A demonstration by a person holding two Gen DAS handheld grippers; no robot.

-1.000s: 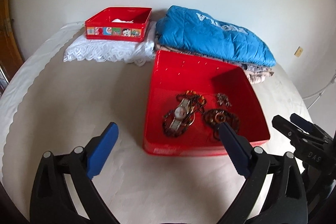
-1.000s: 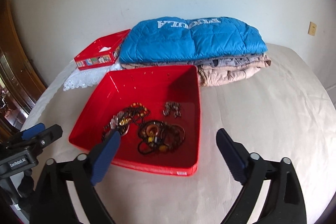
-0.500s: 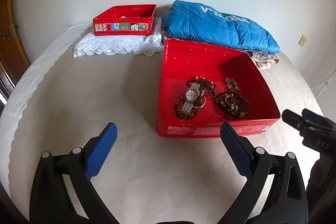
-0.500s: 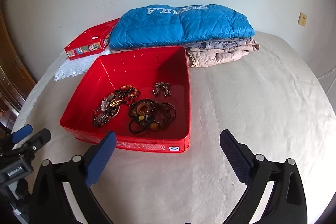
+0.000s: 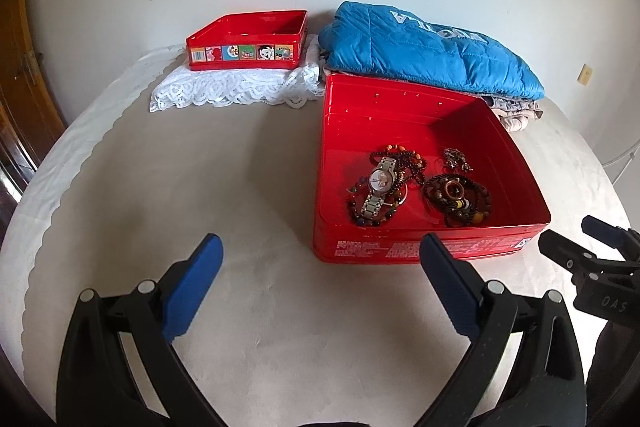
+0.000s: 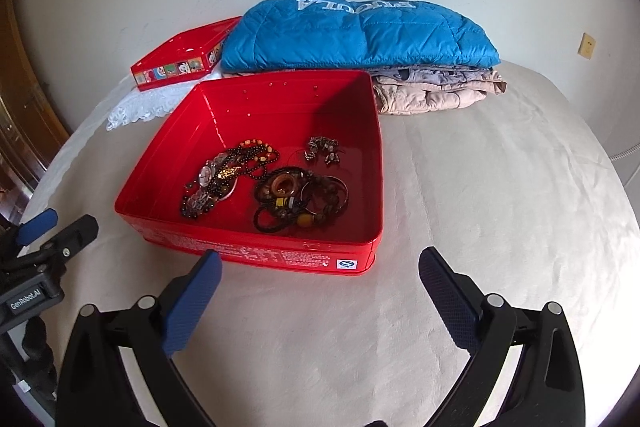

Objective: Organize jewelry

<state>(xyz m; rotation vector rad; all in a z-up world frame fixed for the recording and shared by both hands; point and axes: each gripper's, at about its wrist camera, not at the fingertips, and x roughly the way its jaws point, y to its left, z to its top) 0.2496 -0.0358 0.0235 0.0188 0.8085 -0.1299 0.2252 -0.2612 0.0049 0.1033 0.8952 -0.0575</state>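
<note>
Jewelry: a wristwatch point(image 5: 378, 187) on dark beaded strands and a heap of brown bracelets point(image 6: 302, 201) lie in the red tin point(image 5: 432, 255).
Red tin: on the bed point(image 5: 256, 307), just ahead of both hand-held grippers.
Left hand-held gripper point(image 5: 320, 257): fingers spread wide, holding nothing, tin ahead to its right.
Right hand-held gripper point(image 6: 320, 269): spread wide, holding nothing, tin ahead to its left.
Second red tin point(image 5: 248, 41): far ahead on white lace cloth point(image 5: 236, 87).
Blue jacket point(image 6: 356, 33): folded on clothes behind the tin.
</note>
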